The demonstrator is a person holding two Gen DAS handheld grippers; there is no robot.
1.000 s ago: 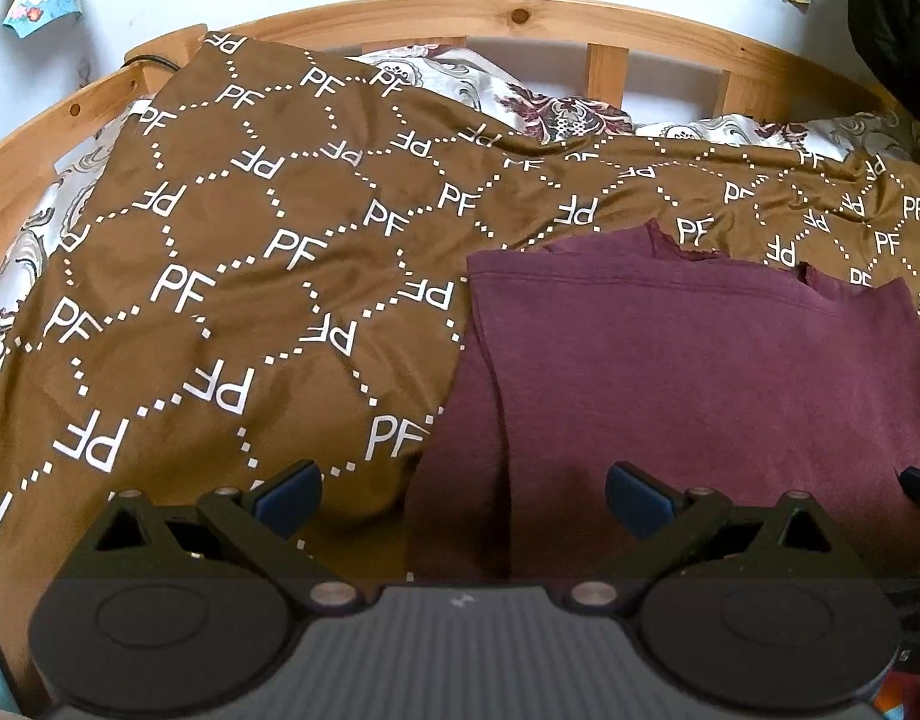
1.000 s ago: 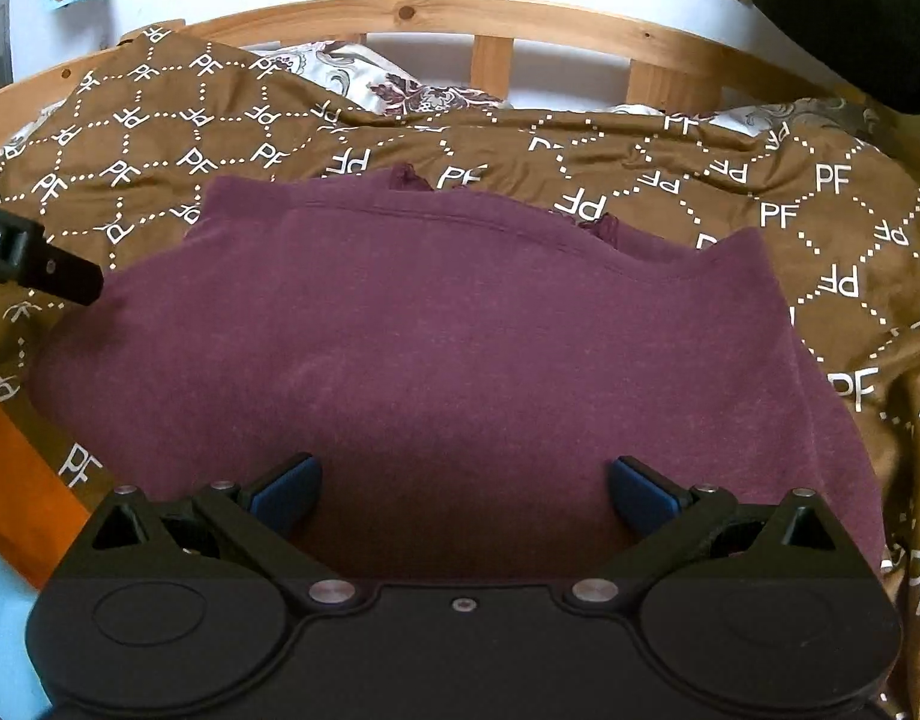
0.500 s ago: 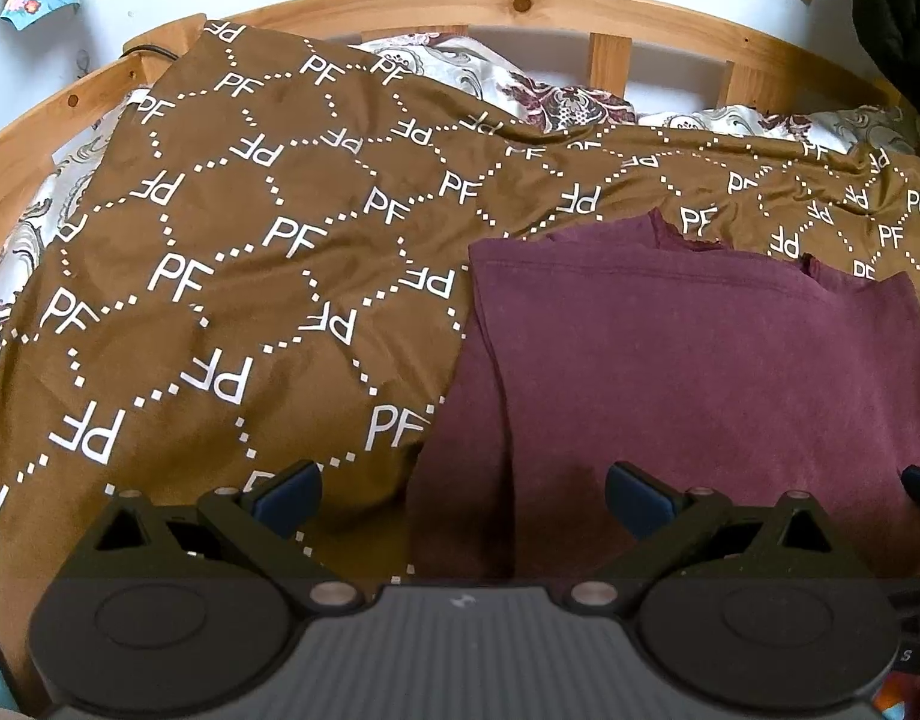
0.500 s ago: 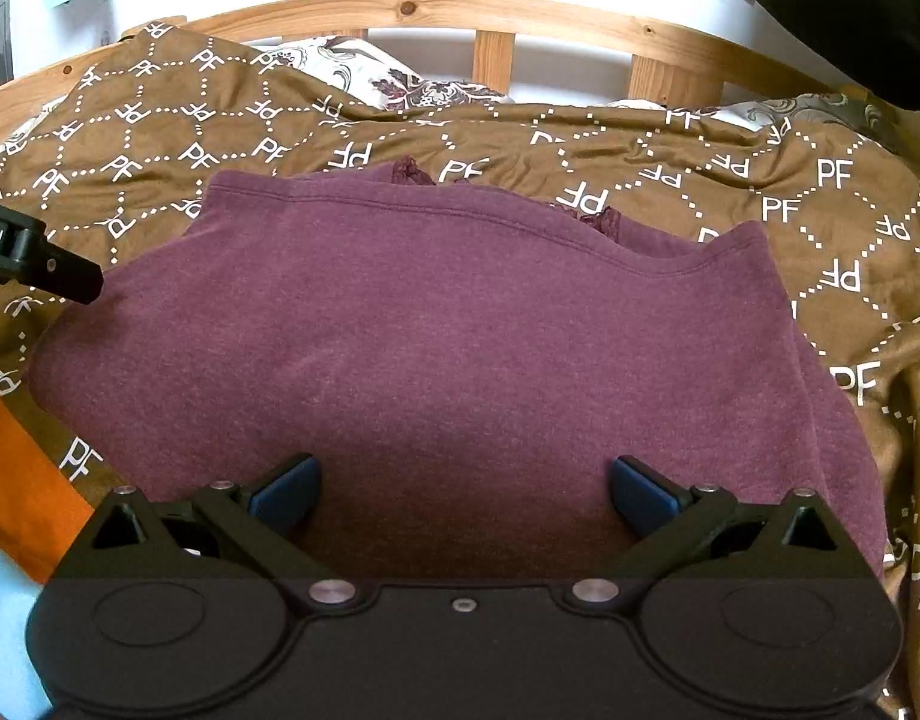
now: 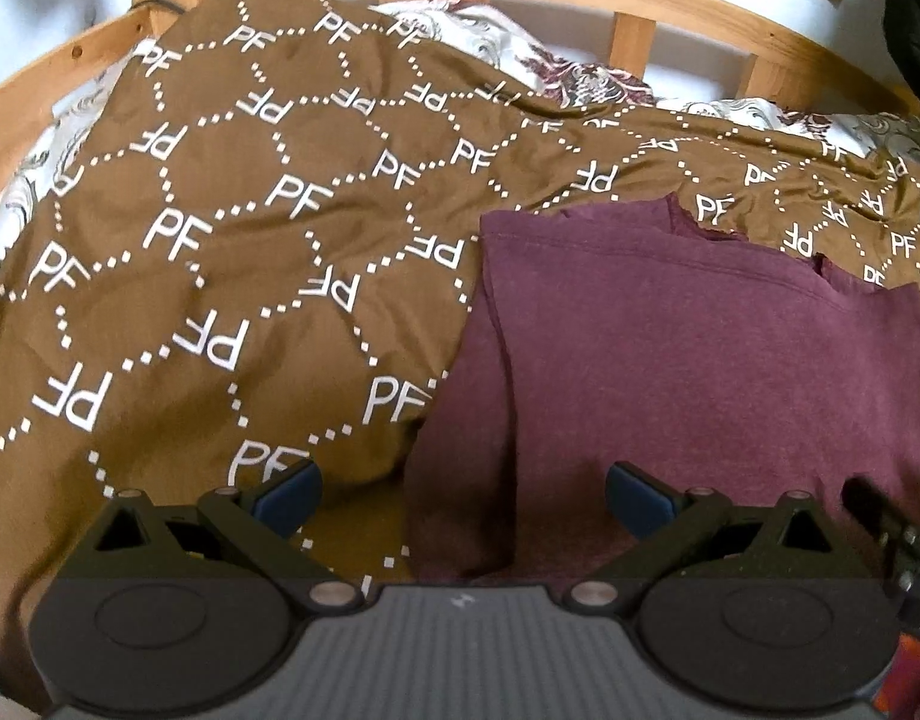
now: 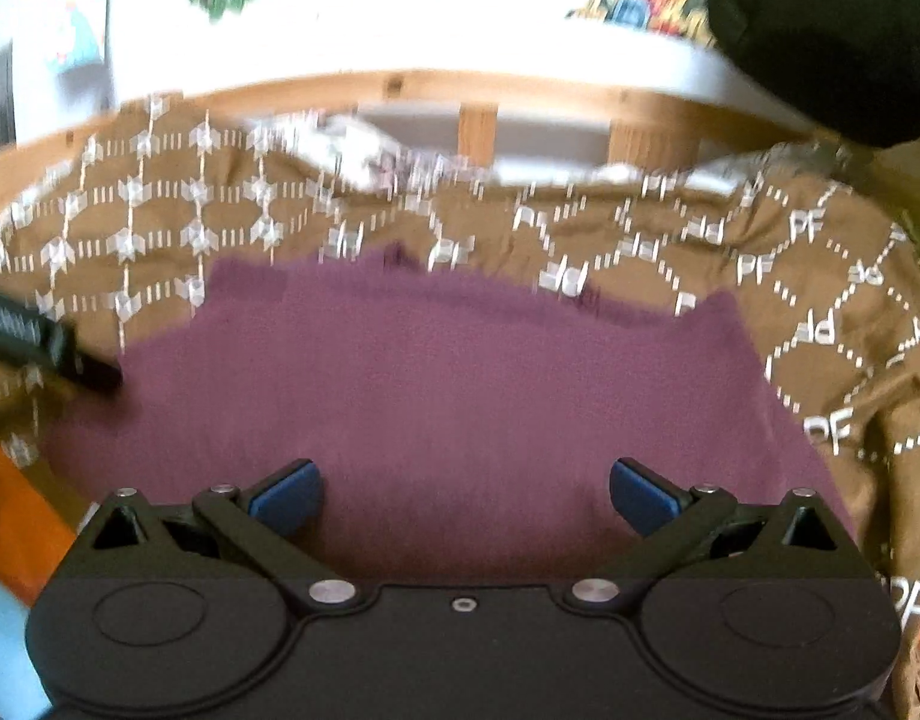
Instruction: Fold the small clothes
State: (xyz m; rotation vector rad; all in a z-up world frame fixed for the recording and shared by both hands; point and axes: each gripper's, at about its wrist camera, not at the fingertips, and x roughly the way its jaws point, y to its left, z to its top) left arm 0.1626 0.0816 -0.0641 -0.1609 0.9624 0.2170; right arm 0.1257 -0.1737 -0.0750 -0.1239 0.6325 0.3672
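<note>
The maroon garment (image 5: pixel 700 372) lies spread on the brown bedspread (image 5: pixel 219 252), filling the lower right of the left wrist view and the centre of the right wrist view. It looks like soft, light knit: limp, likely to sag and drag on the cover, not fragile. A sound hold would probably be a corner or the hemmed left edge, pinching all layers together. The left hand-held gripper (image 5: pixel 463 495) hangs wide open and empty over that left edge; the right hand-held gripper (image 6: pixel 466 495) is equally wide open, empty, above the cloth's near part. The bedspread repeats white "PF" lettering; the garment shows no readable label.
</note>
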